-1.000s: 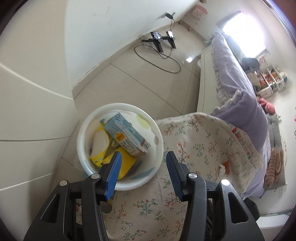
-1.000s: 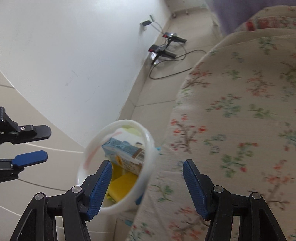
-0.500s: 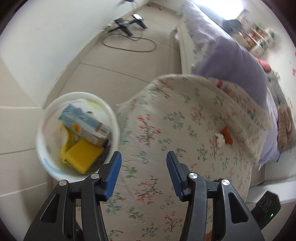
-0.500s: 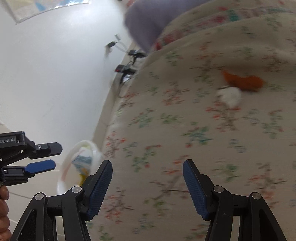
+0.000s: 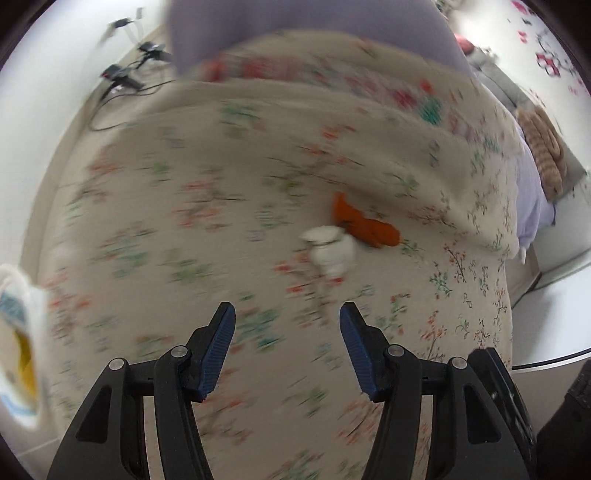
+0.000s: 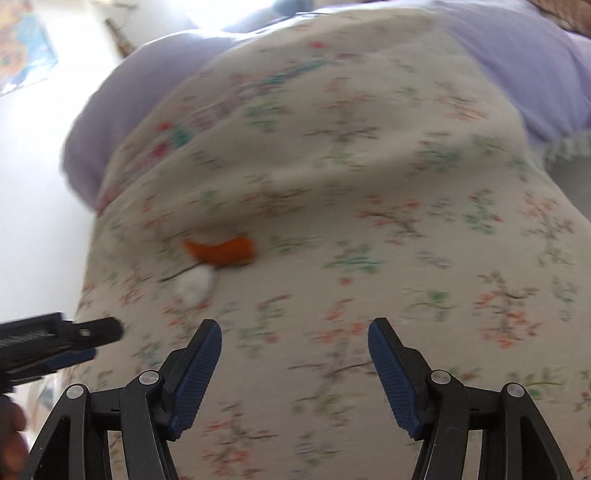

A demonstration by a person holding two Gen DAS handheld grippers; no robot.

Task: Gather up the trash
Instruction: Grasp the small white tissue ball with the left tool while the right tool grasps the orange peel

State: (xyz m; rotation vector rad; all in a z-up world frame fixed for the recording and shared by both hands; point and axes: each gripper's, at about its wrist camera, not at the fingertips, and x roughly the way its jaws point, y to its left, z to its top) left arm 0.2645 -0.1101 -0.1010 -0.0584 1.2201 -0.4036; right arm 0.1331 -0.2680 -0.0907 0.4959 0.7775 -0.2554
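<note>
An orange scrap (image 5: 365, 225) and a crumpled white wad (image 5: 330, 251) lie touching each other on the floral bedspread (image 5: 221, 184). My left gripper (image 5: 287, 314) is open and empty, a short way in front of the white wad. In the right wrist view the orange scrap (image 6: 221, 249) and the white wad (image 6: 195, 284) lie ahead to the left. My right gripper (image 6: 294, 330) is open and empty over the bedspread (image 6: 406, 184). The left gripper's finger (image 6: 66, 339) shows at the left edge. The white trash bin (image 5: 20, 332) with yellow trash is at the far left edge.
A purple pillow (image 5: 295, 22) lies at the head of the bed; it also shows in the right wrist view (image 6: 535, 66). Black cables and chargers (image 5: 125, 74) lie on the floor by the white wall. A white ledge (image 5: 554, 325) runs along the right.
Both grippers have swung from the bin over the bed toward the orange and white scraps. The bin has slid to the left edge of the left wrist view. Both stay open.
</note>
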